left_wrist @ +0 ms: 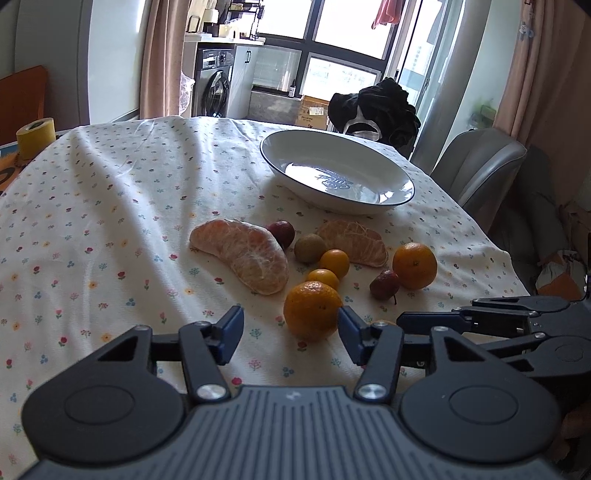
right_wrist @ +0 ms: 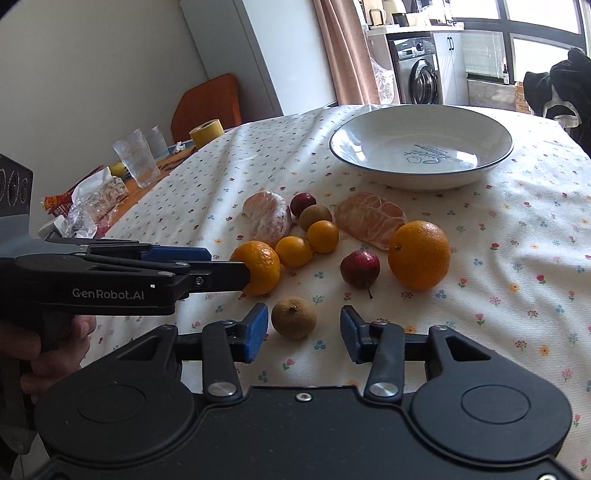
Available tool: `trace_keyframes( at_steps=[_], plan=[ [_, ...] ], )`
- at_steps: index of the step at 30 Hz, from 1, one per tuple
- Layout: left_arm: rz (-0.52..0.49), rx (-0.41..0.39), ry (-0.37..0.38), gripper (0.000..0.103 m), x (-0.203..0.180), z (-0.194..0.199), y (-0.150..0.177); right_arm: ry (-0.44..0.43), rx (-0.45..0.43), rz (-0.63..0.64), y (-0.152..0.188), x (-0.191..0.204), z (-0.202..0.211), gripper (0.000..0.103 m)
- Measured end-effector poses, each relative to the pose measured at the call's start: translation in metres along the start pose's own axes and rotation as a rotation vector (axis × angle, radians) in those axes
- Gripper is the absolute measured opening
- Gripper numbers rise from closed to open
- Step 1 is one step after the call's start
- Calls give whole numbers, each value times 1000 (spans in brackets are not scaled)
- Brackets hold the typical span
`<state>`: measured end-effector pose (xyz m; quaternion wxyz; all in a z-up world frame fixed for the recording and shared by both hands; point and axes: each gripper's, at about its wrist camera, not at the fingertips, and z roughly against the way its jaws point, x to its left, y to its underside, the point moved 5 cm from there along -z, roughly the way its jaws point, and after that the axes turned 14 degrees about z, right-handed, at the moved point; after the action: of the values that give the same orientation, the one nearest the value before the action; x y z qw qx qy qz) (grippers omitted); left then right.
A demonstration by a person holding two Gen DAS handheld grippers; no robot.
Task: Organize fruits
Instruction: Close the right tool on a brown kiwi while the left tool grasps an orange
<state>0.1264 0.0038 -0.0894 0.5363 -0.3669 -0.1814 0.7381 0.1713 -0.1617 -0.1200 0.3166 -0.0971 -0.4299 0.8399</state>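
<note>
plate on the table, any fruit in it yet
No, the plate is bare inside, and every fruit lies on the tablecloth before it.

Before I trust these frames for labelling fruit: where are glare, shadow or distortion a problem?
Left wrist view: windows blown out, glare on the bowl floor, soft shadow bands across the tablecloth, table edges bent by the fisheye. Right wrist view: fruit evenly lit and sharp, window overexposed, corners vignetted.

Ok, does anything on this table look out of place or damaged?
Nothing is spilled or broken. The odd ones are two peeled orange citrus chunks lying bare on the floral white tablecloth among whole fruit. The white blue-rimmed bowl holds nothing yet.
</note>
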Motion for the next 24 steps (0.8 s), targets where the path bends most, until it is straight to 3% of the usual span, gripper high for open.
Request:
trace_keyframes(
  at_steps=[2,3,8,15,24],
  plan=[
    [0,7,7,55,-1,-4,0,-10,0,12,-1,2,-2,27],
    [-3,11,15,55,-2,-6,-1,-28,0,10,-1,2,-3,25],
    [-2,36,37,55,-7,-17,-2,0,-9,6,-1,-6,-1,25],
    [-27,47,32,37,-13,-27,-1,17,-38,-23,-4,-22,7,25],
    [-26,-8,29,37,-18,-13,-20,29,-101,-15,-19,-31,18,25]
  ],
)
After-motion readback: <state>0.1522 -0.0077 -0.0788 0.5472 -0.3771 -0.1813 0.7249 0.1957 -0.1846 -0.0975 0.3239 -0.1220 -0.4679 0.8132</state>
